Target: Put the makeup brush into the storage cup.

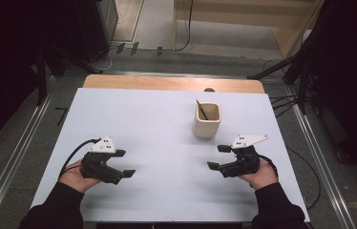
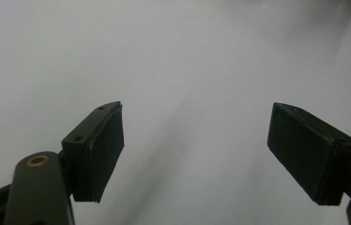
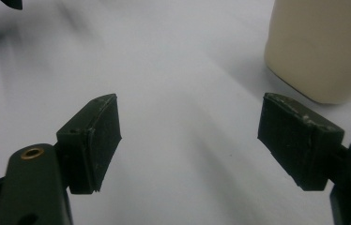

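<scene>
- One white table (image 1: 157, 124) fills the middle of the high view; a strip of bare wood shows along its far edge, and its near edge is partly covered by the person's dark sleeves.
- Two hands come in from the bottom of the high view, each holding one gripper. The left hand (image 1: 74, 177) and the right hand (image 1: 262, 176) are mostly hidden beneath the grippers.
- The left gripper (image 1: 125, 162) rests low over the near left of the table, its two jaws spread wide with nothing between them. In the left gripper view there is bare, blurred white surface beyond the jaws.
- The right gripper (image 1: 218, 157) sits at the near right, jaws likewise spread wide and holding nothing.
- One cream cup (image 1: 207, 120) stands upright on the far right part of the table, near the right gripper but apart from it. In the right gripper view it is cut off at the top right corner.
- One thin dark stick (image 1: 201, 109) leans inside the cup; what it is cannot be made out.
</scene>
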